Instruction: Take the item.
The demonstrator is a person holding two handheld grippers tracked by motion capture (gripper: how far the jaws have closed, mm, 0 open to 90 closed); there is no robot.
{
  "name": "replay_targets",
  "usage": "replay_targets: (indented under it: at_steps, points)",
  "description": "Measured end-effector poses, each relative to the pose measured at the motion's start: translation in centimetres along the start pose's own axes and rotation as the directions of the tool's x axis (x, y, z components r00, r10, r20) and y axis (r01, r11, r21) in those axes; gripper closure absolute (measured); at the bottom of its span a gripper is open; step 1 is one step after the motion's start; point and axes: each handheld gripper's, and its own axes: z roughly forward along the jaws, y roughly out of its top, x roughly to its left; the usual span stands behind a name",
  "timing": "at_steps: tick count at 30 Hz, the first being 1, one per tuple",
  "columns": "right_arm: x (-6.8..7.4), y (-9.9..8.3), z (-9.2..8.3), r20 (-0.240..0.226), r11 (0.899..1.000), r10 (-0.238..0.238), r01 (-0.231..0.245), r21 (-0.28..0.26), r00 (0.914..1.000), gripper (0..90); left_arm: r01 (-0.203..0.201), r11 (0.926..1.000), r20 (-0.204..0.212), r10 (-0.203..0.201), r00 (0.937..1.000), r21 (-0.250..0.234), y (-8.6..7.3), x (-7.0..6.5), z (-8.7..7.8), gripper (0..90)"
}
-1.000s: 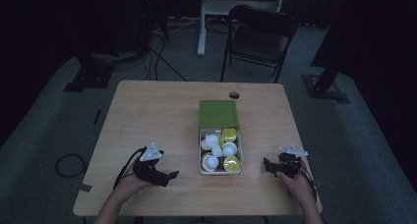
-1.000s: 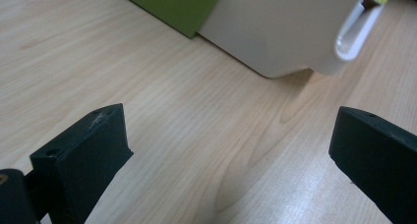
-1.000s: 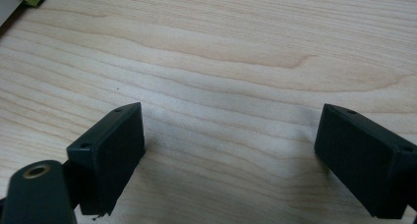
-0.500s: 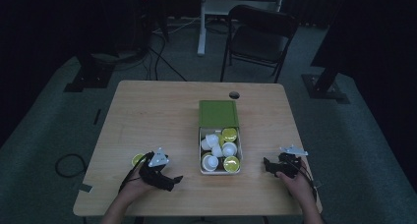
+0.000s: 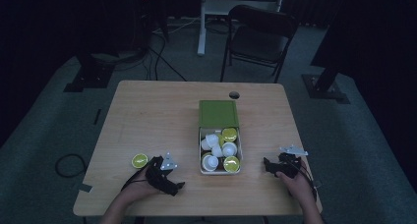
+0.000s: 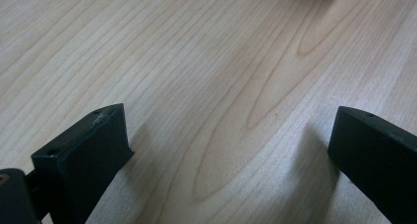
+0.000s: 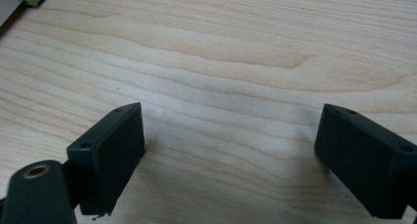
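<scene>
A small tin (image 5: 219,144) stands at the middle of the wooden table (image 5: 162,116), its green lid (image 5: 218,113) folded back. Inside are several white and yellow-green capsules (image 5: 229,134). One yellow-green capsule (image 5: 139,160) lies loose on the table, just left of my left gripper (image 5: 173,184). That gripper rests low near the front edge, and in the left gripper view (image 6: 226,145) its jaws stand wide apart over bare wood. My right gripper (image 5: 268,166) sits right of the tin, open in the right gripper view (image 7: 228,150), holding nothing.
A round cable hole (image 5: 234,95) pierces the table behind the tin. A dark chair (image 5: 258,35) and a white desk leg (image 5: 201,27) stand beyond the far edge. Cables (image 5: 69,162) lie on the floor at the left.
The left gripper has shifted right and toward the front edge, leaving the yellow-green capsule lying on the table to its left. The right gripper has stayed put.
</scene>
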Motion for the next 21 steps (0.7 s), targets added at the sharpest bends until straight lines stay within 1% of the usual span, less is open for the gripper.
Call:
replay_targets:
  at_steps: [4,6,8,9,10,12,13,17,19,21]
  points:
    - [0.00,0.00,0.00,0.000,1.000,0.000,0.000,0.000,1.0000,10.9,0.013,0.9999,-0.009,-0.013,0.9999,-0.006,0.00,-0.10,0.06,2.0]
    - [0.00,0.00,0.00,0.000,1.000,0.000,0.000,0.000,1.0000,10.9,0.018,0.9995,-0.016,-0.018,0.9997,-0.027,-0.10,-0.27,0.19,2.0]
    - [0.00,0.00,0.00,0.000,1.000,0.000,0.000,0.000,1.0000,10.9,-0.004,0.9990,0.002,0.004,1.0000,-0.044,-0.20,-0.46,0.28,2.0]
    - [0.00,0.00,0.00,0.000,1.000,0.000,0.000,0.000,1.0000,10.8,-0.008,0.9985,0.006,0.009,0.9999,-0.053,-0.22,-0.41,0.36,2.0]
    - [-0.01,0.01,0.01,0.000,1.000,0.000,0.000,0.001,1.0000,10.9,0.001,0.9985,0.000,-0.001,1.0000,-0.055,-0.13,-0.36,0.45,2.0]
    - [-0.02,0.04,0.03,0.000,1.000,-0.001,0.001,0.001,1.0000,10.9,0.026,0.9960,-0.022,-0.028,0.9994,-0.085,-0.04,-0.12,0.82,2.0]
    - [-0.02,0.05,0.04,0.000,1.000,-0.001,0.001,0.001,1.0000,10.8,0.026,0.9960,-0.024,-0.028,0.9993,-0.085,-0.01,-0.10,0.85,2.0]
    - [-0.02,0.06,0.05,-0.001,1.000,-0.002,0.002,0.001,1.0000,10.9,0.015,0.9964,-0.012,-0.016,0.9998,-0.083,0.05,0.03,0.88,2.1]
    - [-0.03,0.07,0.06,-0.001,1.000,-0.002,0.002,0.001,1.0000,10.9,-0.010,0.9965,0.008,0.011,0.9999,-0.083,0.00,0.34,0.83,2.0]
    - [-0.03,0.08,0.07,-0.002,1.000,-0.003,0.003,0.000,1.0000,10.9,-0.018,0.9964,0.014,0.019,0.9997,-0.083,0.01,0.42,0.85,2.0]
